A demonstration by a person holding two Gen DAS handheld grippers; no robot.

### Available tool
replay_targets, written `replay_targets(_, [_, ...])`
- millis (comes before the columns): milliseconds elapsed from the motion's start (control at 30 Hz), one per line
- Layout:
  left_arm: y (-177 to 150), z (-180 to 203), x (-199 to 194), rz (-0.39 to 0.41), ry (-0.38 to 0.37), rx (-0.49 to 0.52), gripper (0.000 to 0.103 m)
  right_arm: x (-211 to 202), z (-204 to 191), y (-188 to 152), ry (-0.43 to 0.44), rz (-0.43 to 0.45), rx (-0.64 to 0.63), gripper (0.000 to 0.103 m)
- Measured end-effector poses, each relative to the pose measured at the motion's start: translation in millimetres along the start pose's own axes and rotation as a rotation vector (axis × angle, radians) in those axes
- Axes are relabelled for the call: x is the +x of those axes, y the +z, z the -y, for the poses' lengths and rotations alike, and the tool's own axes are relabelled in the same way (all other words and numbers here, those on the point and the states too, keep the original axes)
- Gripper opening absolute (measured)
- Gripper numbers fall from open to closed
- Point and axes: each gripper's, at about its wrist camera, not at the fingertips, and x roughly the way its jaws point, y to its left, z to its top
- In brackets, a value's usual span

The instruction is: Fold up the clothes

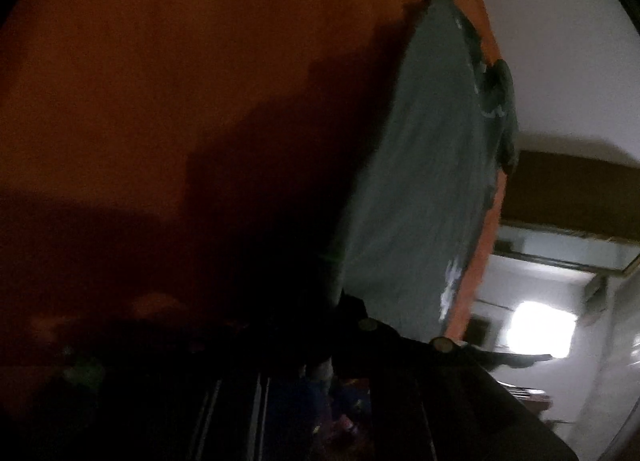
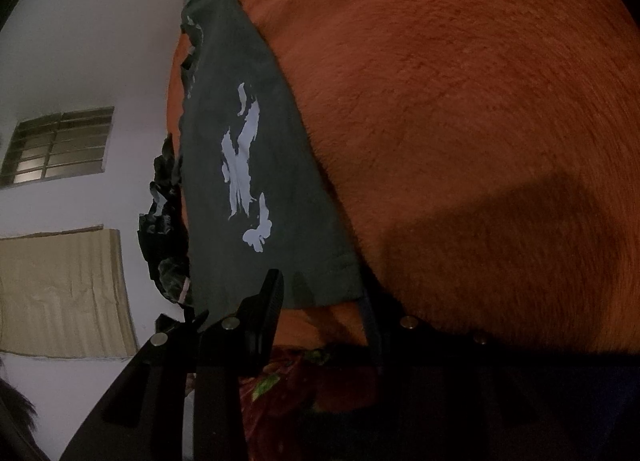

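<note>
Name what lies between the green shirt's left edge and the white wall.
A crumpled black item with pale patches, at the orange blanket's edge beside the green shirt, seen in the right wrist view. Its kind is unclear.

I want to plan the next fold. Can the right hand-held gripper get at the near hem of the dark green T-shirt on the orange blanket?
Probably yes. The right hand-held gripper already straddles the hem of the dark green T-shirt, and nothing lies between them on the orange blanket. Whether its pads press the cloth is unclear.

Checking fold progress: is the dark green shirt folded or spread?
Folded lengthwise: the dark green shirt lies as a narrow strip on the orange blanket.
</note>
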Motion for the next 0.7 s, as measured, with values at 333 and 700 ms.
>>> replay_targets(333, [15,-1,39,-0.024,-0.017,-0.06,0.009,-3,1,0,0.002,0.003,-0.001,0.036])
replay_targets(700, [20,-10,-7,-0.106,-0.02,-0.053,0.012,-18,-47,20,-0.111,-0.017,-0.171,0.054])
